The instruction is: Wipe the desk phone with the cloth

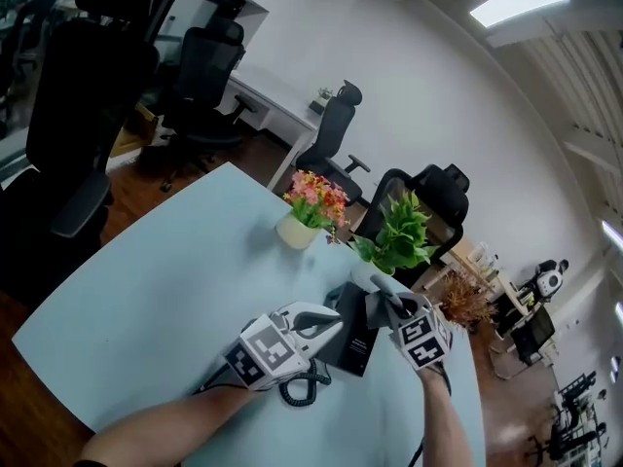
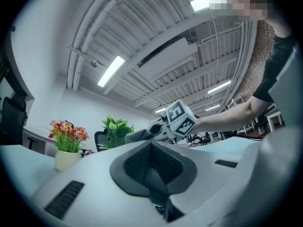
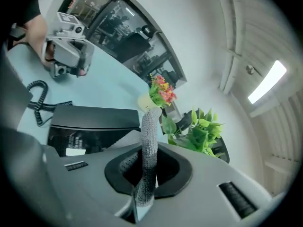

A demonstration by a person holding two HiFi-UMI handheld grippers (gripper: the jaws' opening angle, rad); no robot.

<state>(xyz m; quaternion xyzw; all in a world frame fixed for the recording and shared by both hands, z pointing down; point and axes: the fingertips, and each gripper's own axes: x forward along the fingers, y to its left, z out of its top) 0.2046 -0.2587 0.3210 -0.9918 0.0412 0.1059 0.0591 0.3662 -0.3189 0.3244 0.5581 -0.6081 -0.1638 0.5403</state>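
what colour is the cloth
Grey, with a fine knitted texture: the cloth shows best in the right gripper view.

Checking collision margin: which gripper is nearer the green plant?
Right. The right gripper, holding the cloth, sits just before the green plant; the left gripper is farther, across the desk phone.

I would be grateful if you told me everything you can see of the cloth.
The cloth is grey and soft-looking, with a fine knitted texture. It is gathered into a narrow folded strip, pinched between the shut jaws of the right hand-held gripper and sticking out beyond them. In the head view it sits over the black desk phone; whether they touch is unclear.
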